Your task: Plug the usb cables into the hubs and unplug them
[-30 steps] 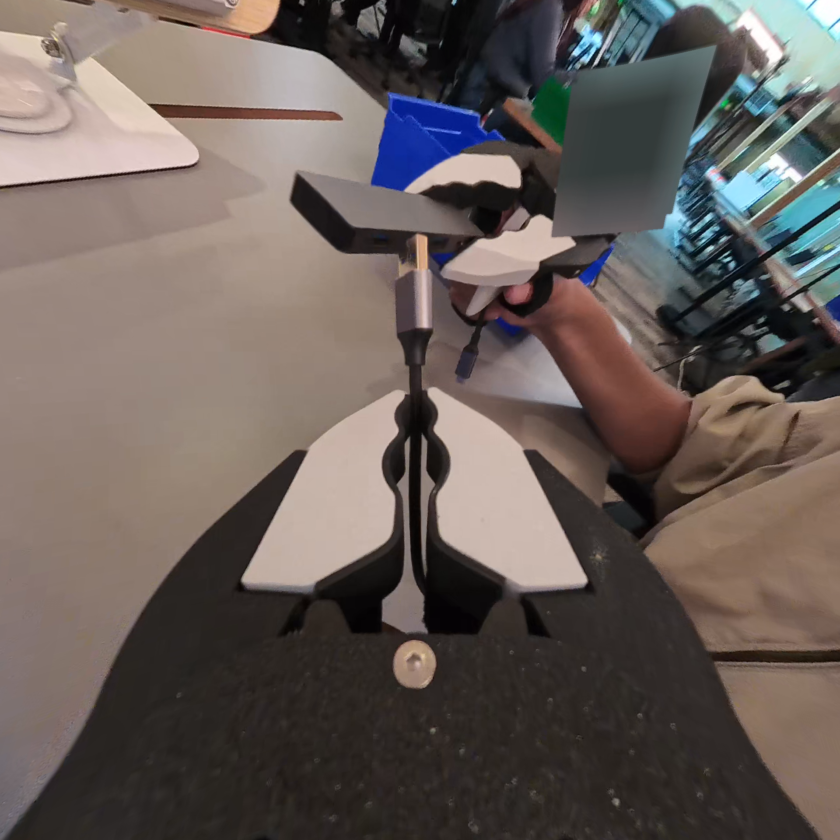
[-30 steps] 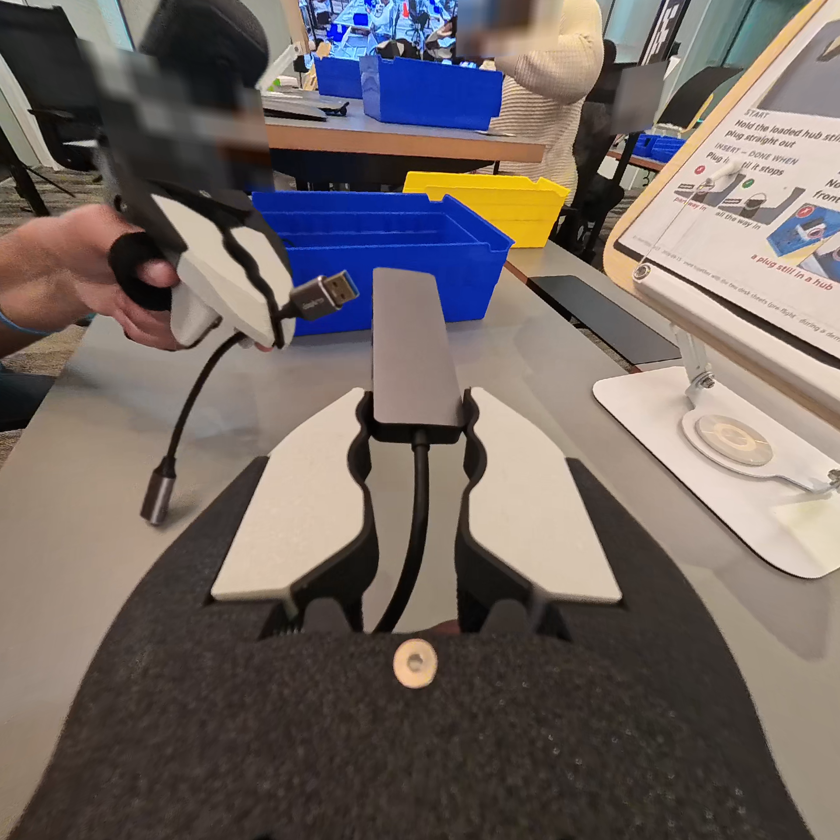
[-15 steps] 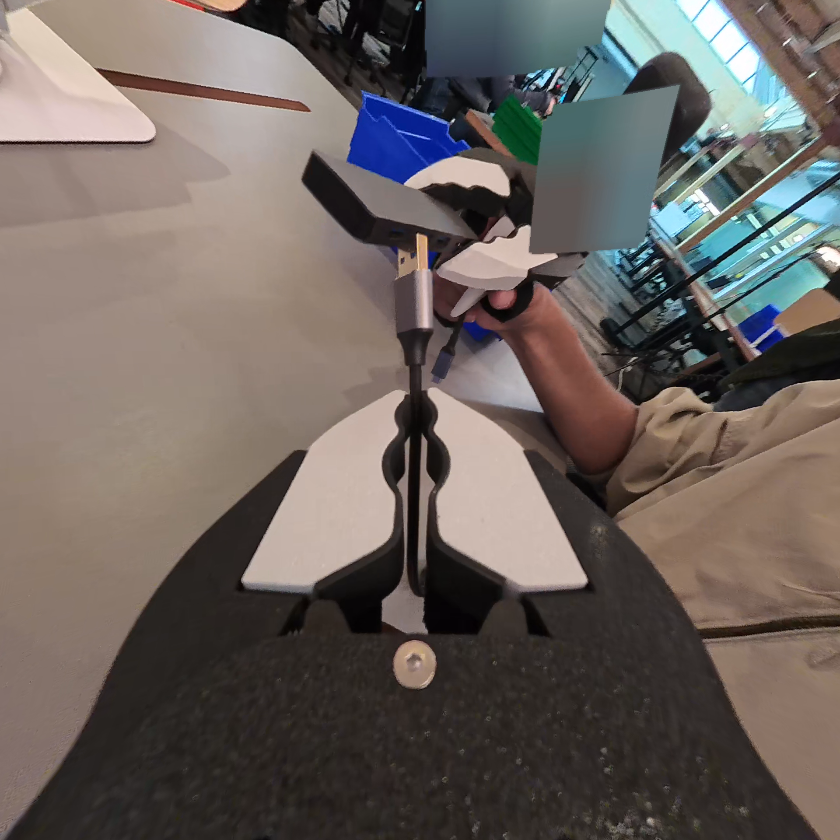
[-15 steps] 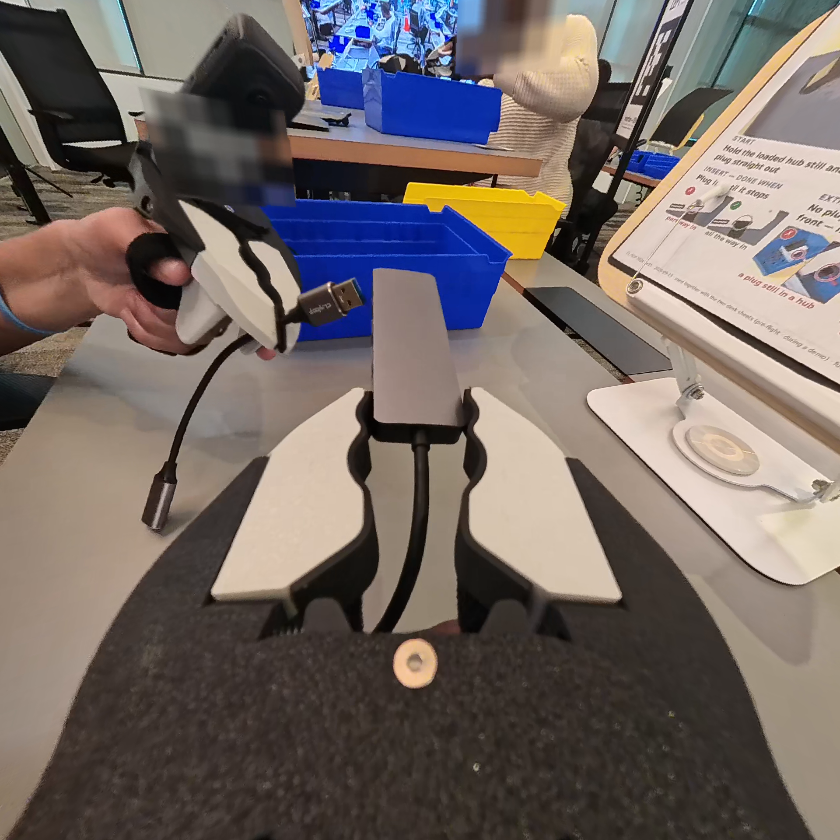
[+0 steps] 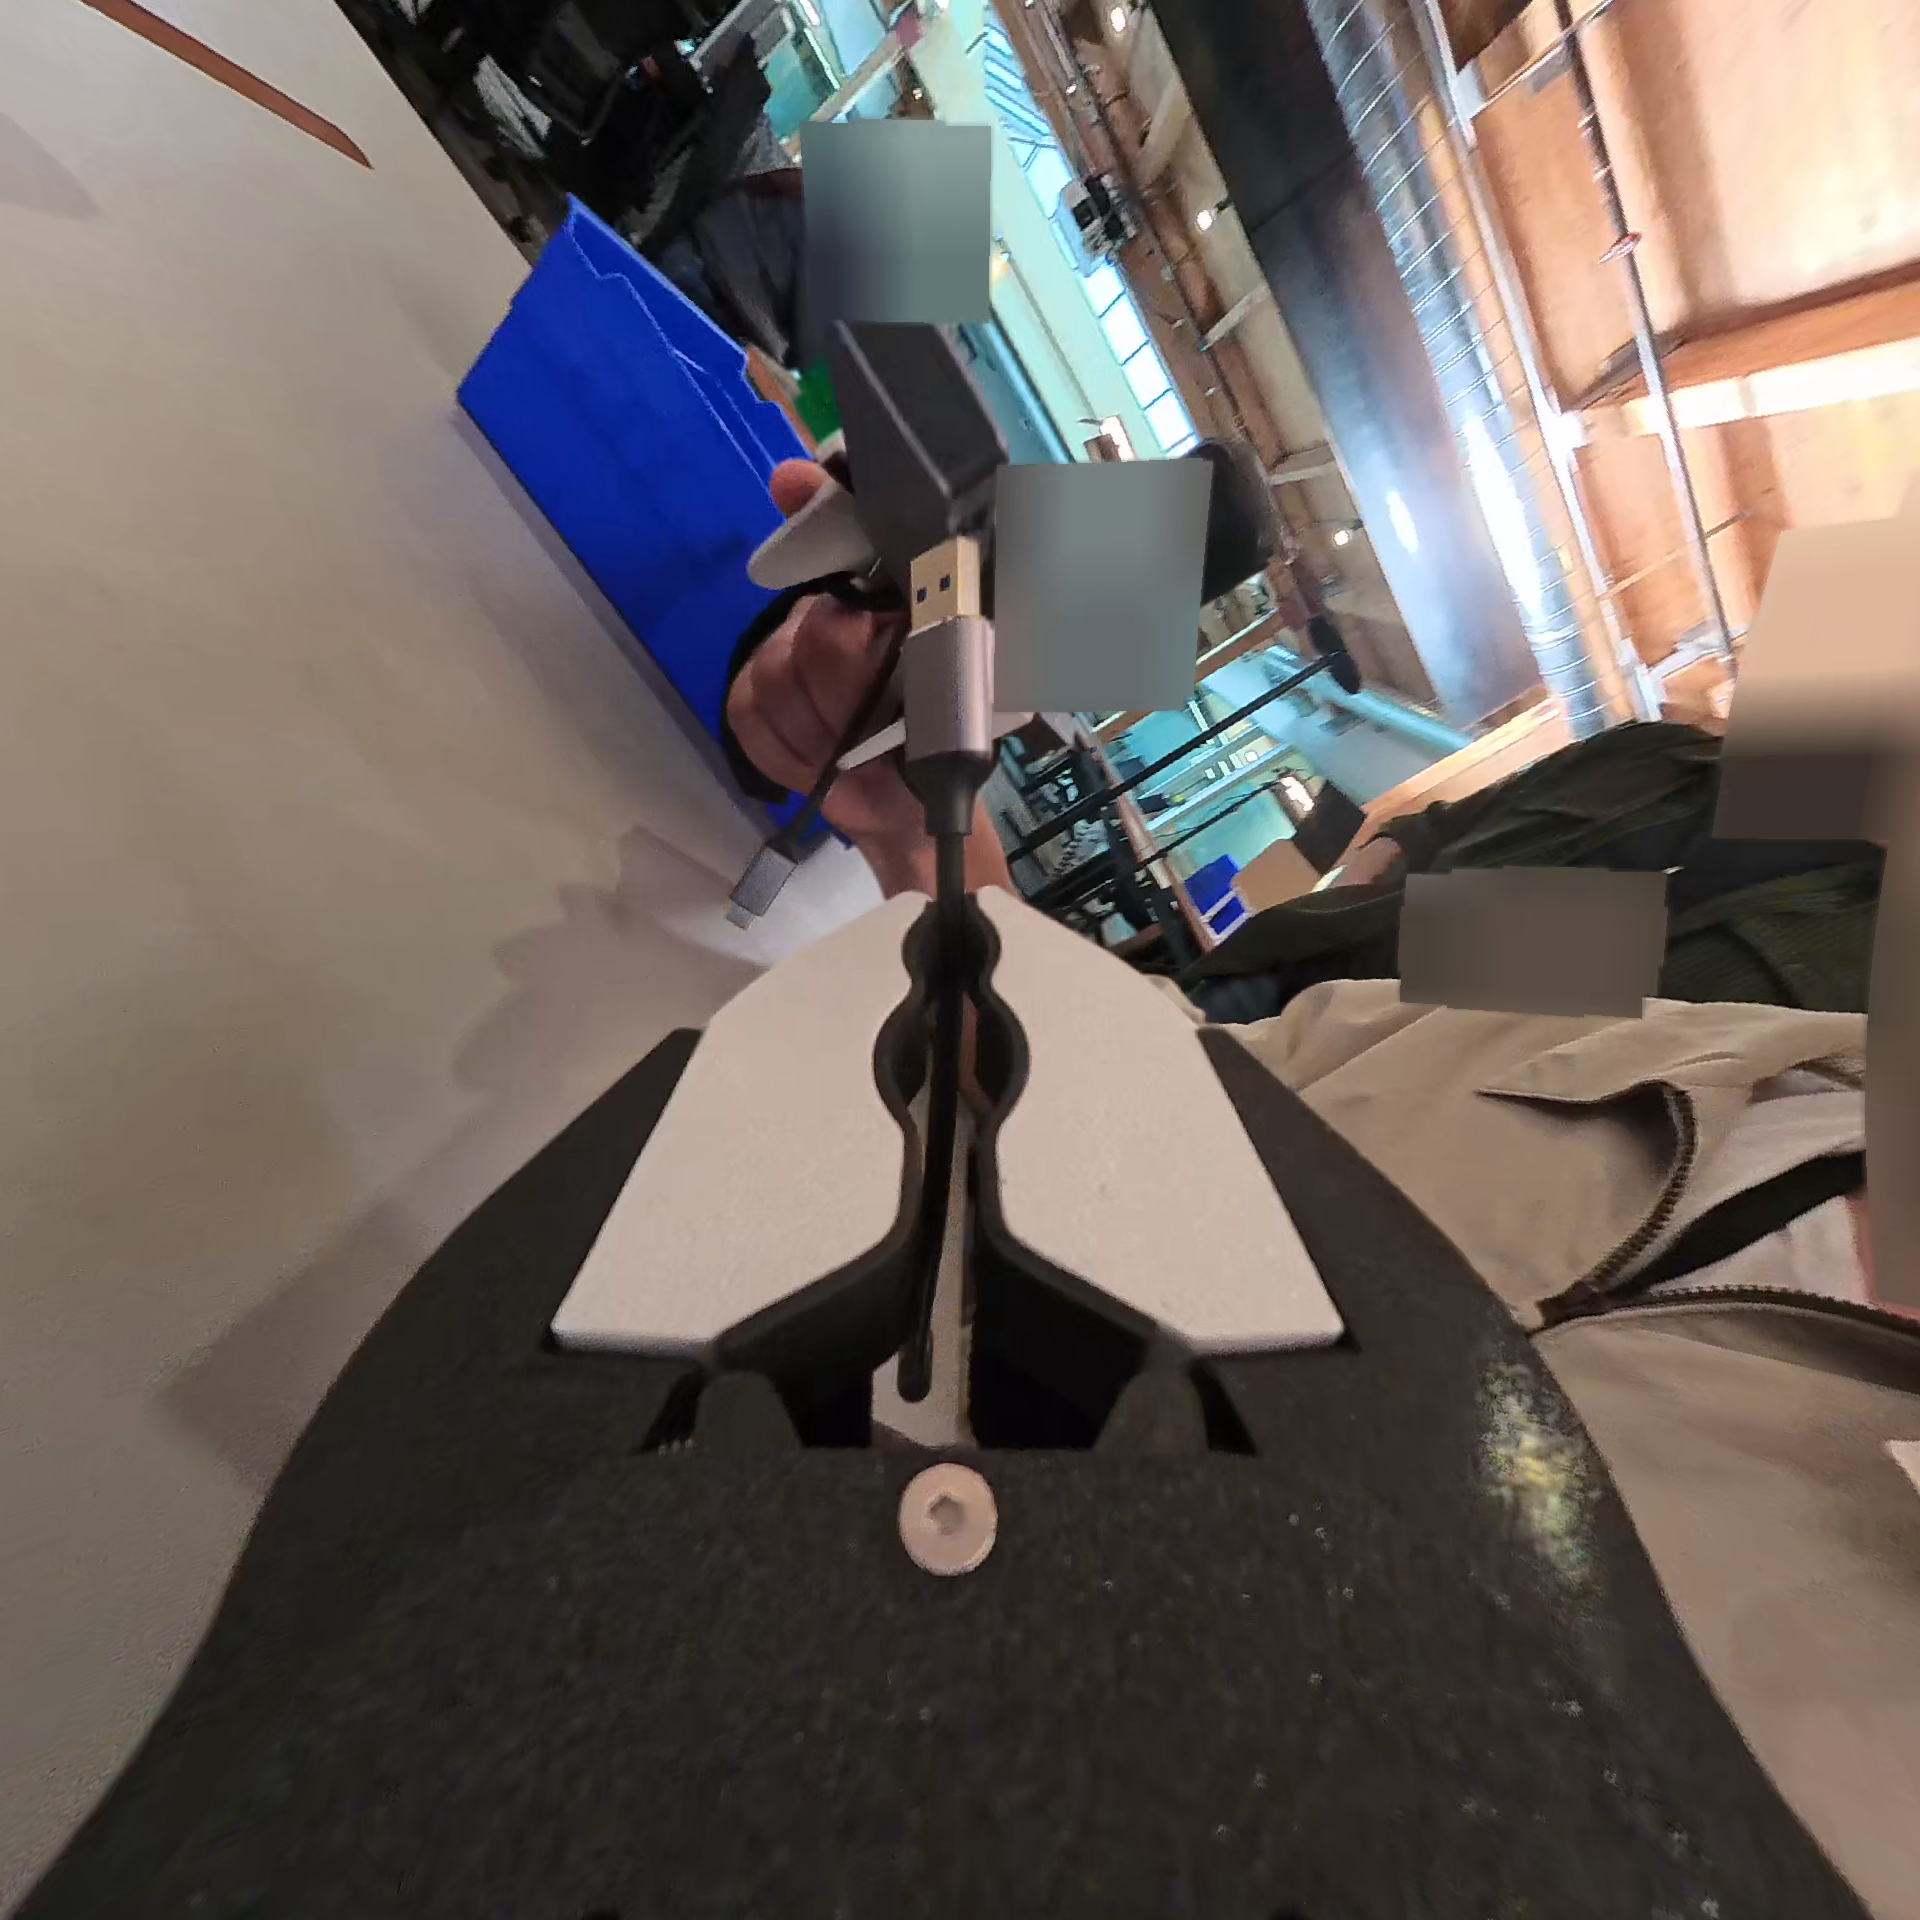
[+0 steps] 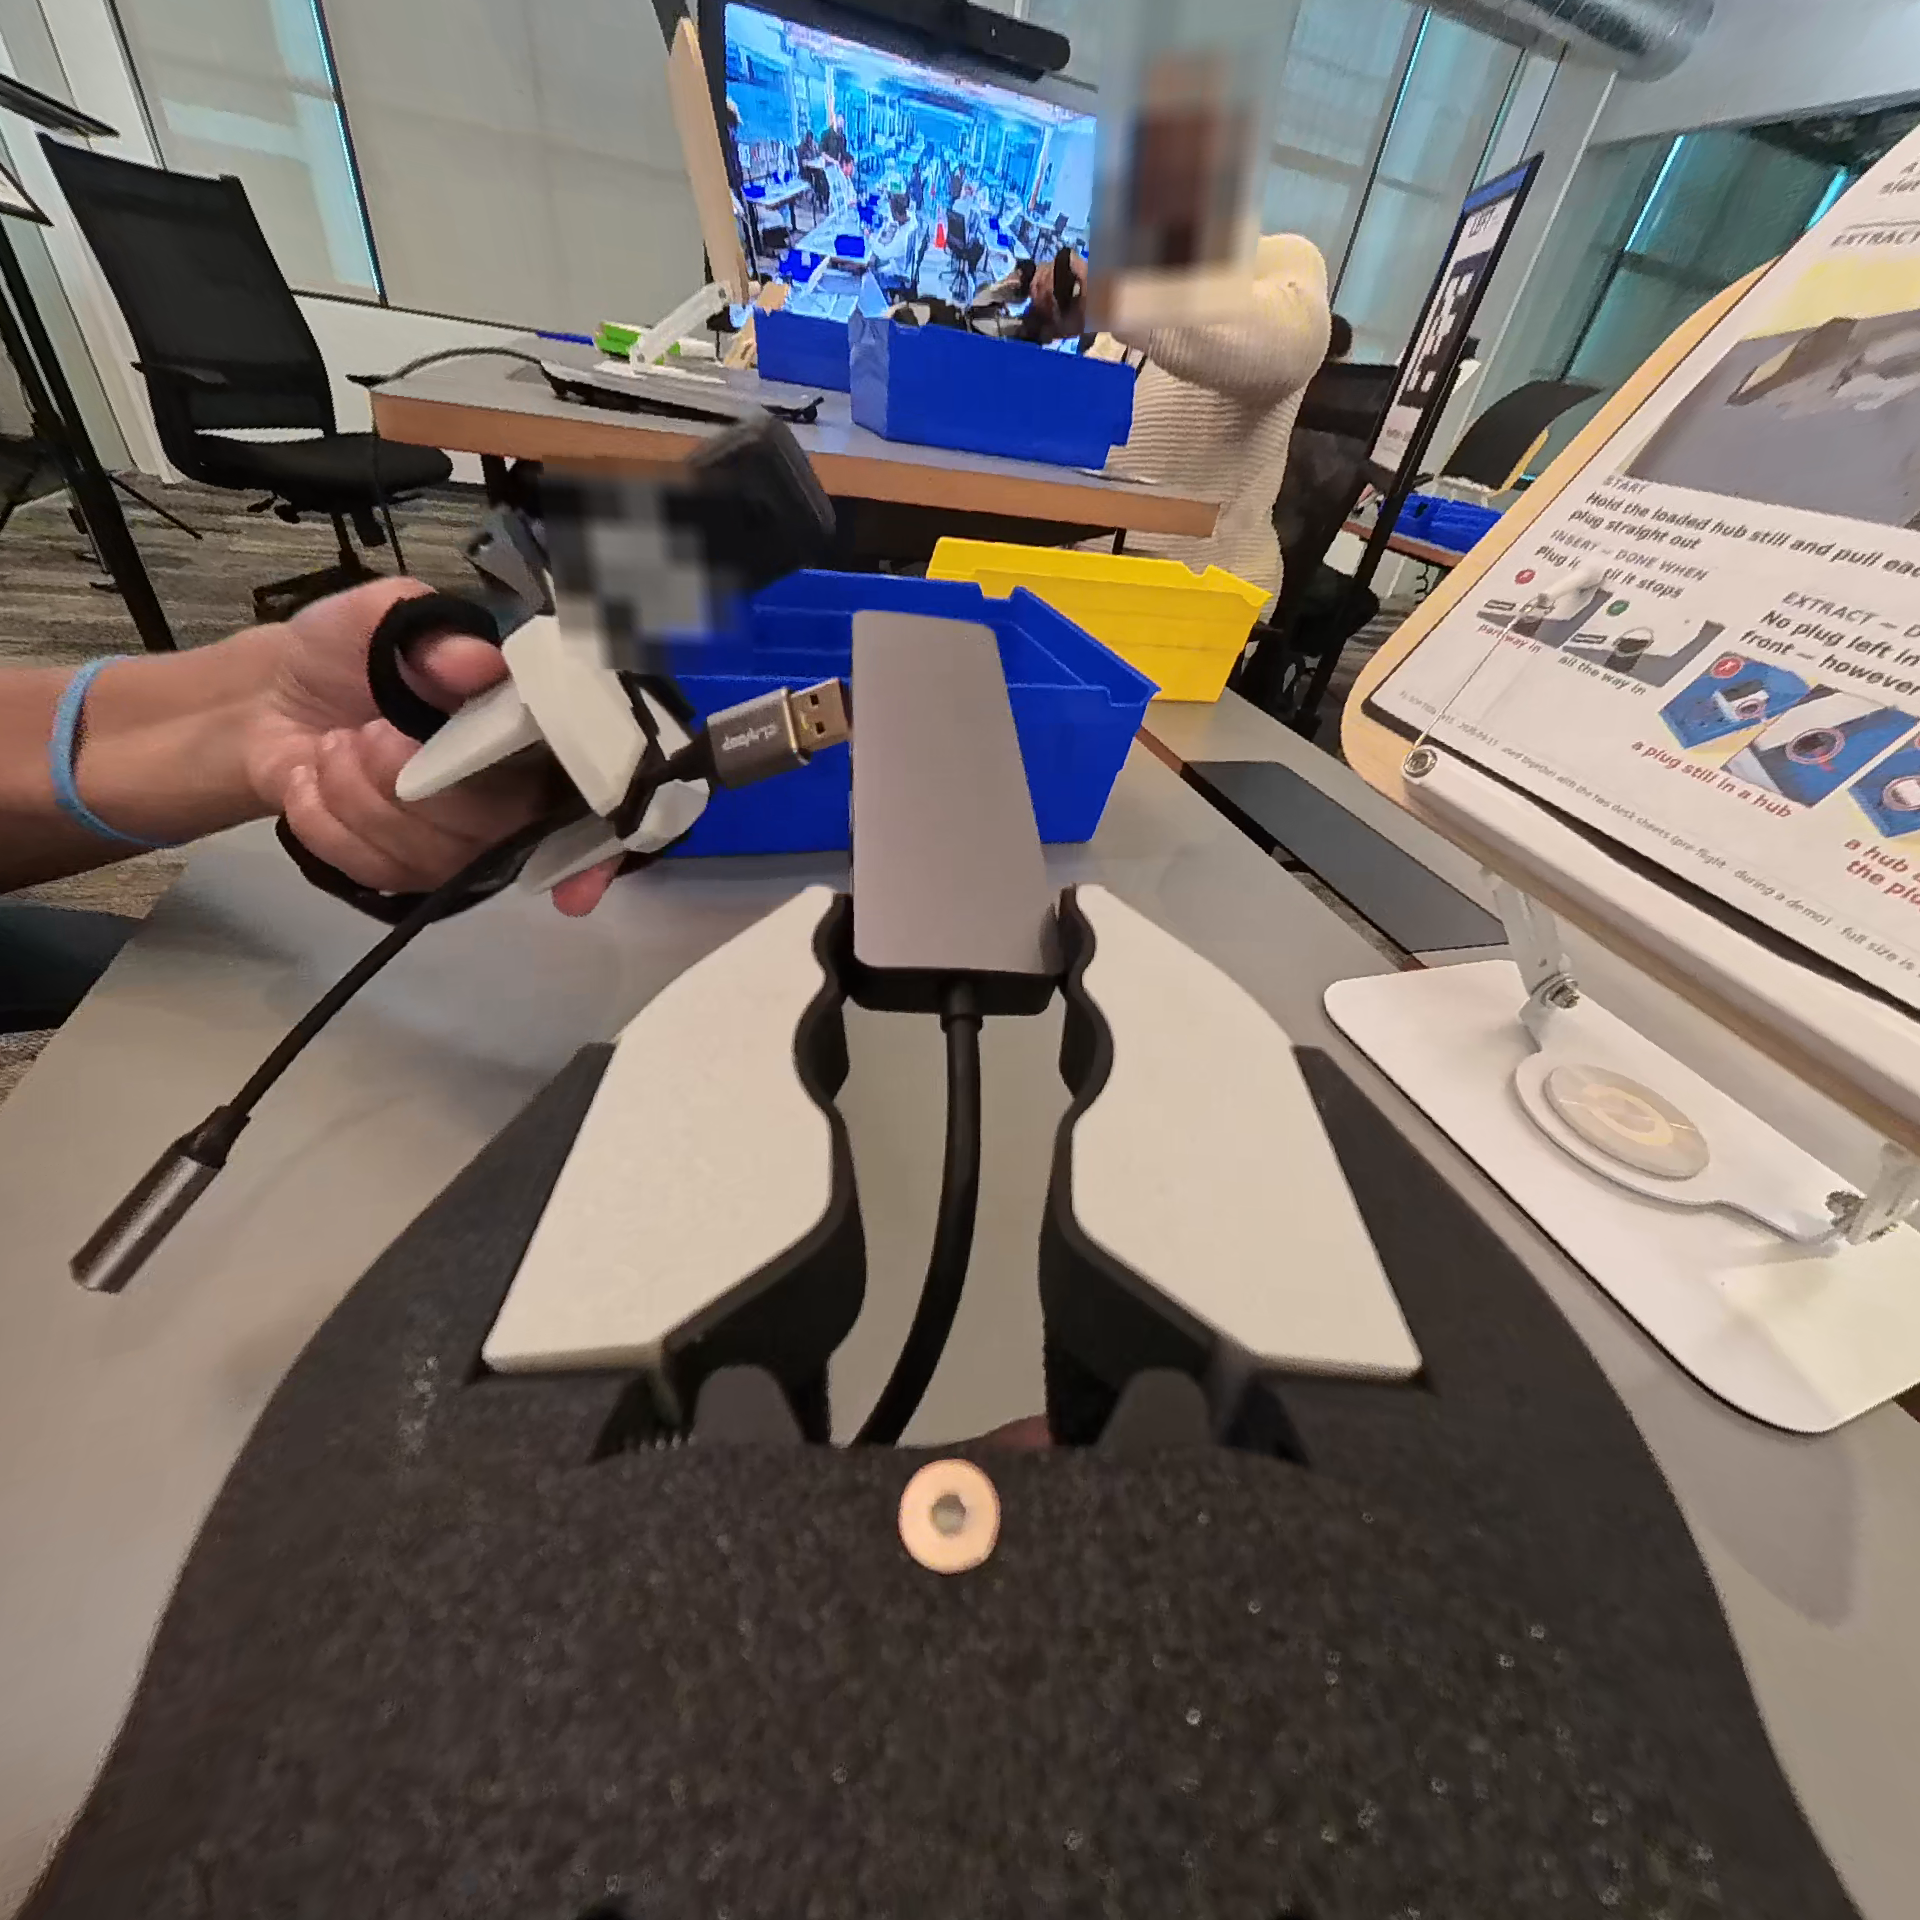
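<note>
USB plug point(image 6: 781, 734) free of the hub point(image 6: 940, 790), metal tip just beside the hub's left edge, not inserted. Left tool point(image 5: 951, 914) closed narrow on the black cable point(image 5: 948, 1091) just behind the plug; the cable's other connector point(image 6: 145, 1216) hangs low over the tabletop point(image 6: 312, 1049). Right tool point(image 6: 948, 925) clamped on the hub's near end, hub pointing away, its own lead point(image 6: 951, 1174) running back between the fingers. Blue bin point(image 6: 1039, 717) behind the hub, yellow bin point(image 6: 1122, 613) beyond it. Instruction board on a white stand point(image 6: 1621, 1174) at right.
</note>
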A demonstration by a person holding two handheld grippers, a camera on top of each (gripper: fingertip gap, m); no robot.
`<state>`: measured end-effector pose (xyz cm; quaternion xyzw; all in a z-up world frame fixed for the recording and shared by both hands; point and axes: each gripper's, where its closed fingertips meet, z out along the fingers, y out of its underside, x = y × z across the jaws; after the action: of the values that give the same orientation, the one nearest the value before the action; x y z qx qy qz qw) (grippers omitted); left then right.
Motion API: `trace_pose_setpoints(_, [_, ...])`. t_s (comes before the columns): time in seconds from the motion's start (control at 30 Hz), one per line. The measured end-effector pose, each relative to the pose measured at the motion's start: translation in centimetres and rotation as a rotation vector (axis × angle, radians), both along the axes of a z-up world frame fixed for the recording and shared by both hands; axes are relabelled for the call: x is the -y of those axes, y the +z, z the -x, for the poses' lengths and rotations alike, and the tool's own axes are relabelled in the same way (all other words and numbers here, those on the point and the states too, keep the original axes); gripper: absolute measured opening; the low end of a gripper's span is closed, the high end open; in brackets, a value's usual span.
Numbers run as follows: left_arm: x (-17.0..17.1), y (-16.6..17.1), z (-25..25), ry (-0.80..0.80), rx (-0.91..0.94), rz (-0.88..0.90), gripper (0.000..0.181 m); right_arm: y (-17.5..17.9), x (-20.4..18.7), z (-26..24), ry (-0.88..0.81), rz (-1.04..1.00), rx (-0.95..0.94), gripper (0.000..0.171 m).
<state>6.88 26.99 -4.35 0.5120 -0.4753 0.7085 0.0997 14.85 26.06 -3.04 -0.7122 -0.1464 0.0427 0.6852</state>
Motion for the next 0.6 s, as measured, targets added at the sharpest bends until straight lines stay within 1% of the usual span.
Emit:
trace_pose_setpoints(0.13, [0.4, 0.6, 0.1, -0.034, 0.008, 0.097, 0.003, 0.1, 0.1, -0.1, -0.008, -0.011, 0.014, 0.038])
trace_pose_setpoints(0.47, [0.3, 1.3, 0.1, -0.056, 0.008, 0.184, 0.003, 0.4, 0.2, 0.0, -0.016, -0.036, 0.045, 0.038])
trace_pose_setpoints(0.6, [0.4, 1.7, 0.4, -0.081, 0.004, 0.26, 0.003, 0.4, 0.2, 0.0, -0.02, -0.042, 0.063, 0.038])
